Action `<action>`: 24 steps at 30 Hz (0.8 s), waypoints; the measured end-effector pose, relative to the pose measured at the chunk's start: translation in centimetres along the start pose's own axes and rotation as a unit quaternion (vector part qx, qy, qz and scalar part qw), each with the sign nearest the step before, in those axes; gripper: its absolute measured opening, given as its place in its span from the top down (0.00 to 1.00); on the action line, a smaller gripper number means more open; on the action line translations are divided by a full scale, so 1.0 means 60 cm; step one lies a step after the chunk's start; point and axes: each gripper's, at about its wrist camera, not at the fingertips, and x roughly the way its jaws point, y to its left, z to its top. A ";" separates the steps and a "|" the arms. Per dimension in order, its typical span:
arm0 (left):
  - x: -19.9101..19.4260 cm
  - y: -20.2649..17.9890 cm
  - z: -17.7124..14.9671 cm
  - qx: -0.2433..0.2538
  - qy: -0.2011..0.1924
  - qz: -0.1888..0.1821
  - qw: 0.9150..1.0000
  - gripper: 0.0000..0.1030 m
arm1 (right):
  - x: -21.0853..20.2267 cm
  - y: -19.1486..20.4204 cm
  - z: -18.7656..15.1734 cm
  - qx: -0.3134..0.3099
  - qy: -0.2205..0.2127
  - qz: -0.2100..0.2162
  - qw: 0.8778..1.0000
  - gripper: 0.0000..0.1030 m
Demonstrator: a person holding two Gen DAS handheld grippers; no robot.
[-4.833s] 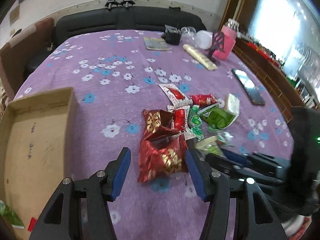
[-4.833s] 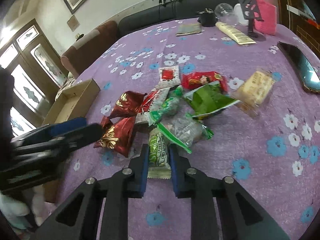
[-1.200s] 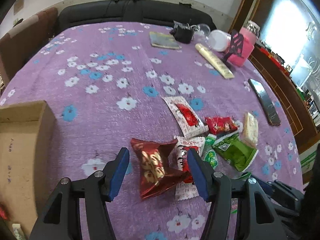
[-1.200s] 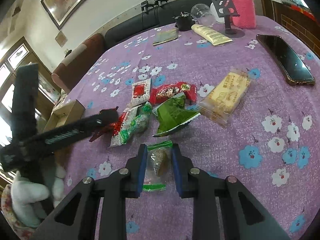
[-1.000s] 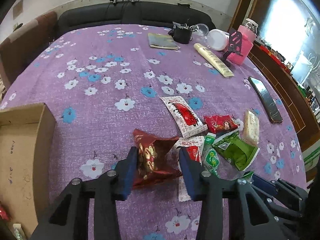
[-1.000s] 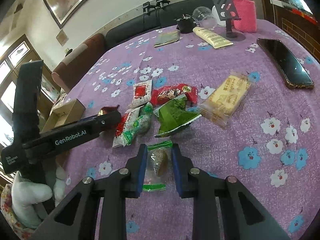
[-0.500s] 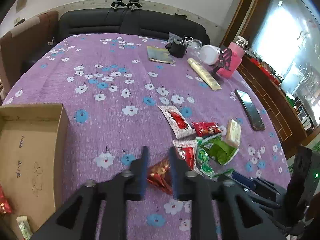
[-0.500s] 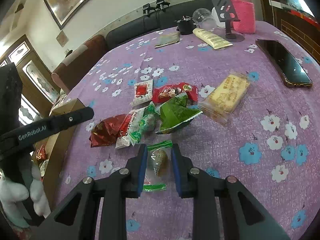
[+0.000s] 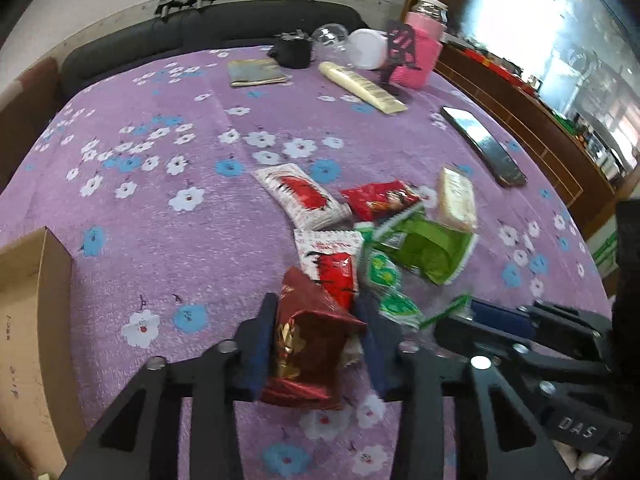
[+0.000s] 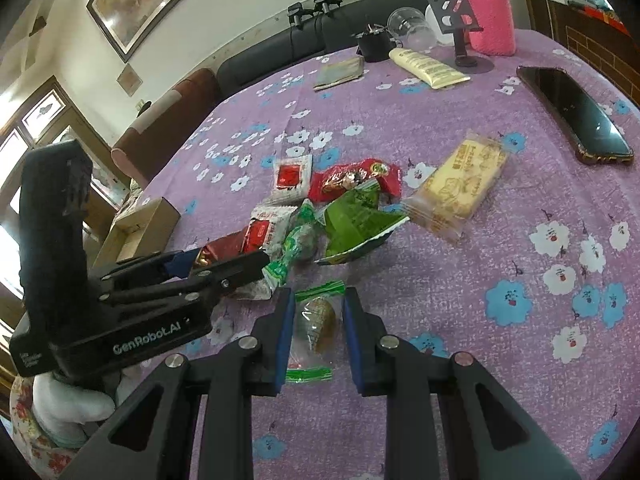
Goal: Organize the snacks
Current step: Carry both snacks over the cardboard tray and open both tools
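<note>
My left gripper [image 9: 316, 320] is shut on a dark red and gold snack bag [image 9: 308, 344], low over the purple flowered tablecloth [image 9: 180, 184]; it also shows in the right wrist view [image 10: 224, 260]. My right gripper [image 10: 316, 312] is shut on a clear packet with green ends [image 10: 316, 328] holding a brown snack. A pile of snacks lies ahead: red-and-white packets [image 9: 304, 196], a red packet [image 9: 378, 202], a green bag [image 9: 428, 246], small green packets [image 9: 386, 276] and a yellow biscuit pack [image 10: 460, 180]. The cardboard box [image 9: 36, 320] is at the left.
A black phone [image 10: 576, 116] lies at the right. At the far edge stand a pink bottle [image 10: 486, 20], a black phone stand [image 10: 456, 12], a cream tube [image 10: 428, 66], a glass cup [image 10: 410, 28] and a booklet [image 9: 256, 72]. A dark sofa [image 9: 224, 28] lies behind.
My left gripper closed on the dark red bag and has come back lower and nearer the snack pile, next to my right gripper. My right gripper has kept holding the clear packet, nearly still.
</note>
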 end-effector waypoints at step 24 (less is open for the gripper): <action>-0.290 0.210 -0.098 -0.108 -0.112 0.065 0.986 0.67 | -0.061 0.221 0.016 -0.111 -0.013 0.083 0.990 0.78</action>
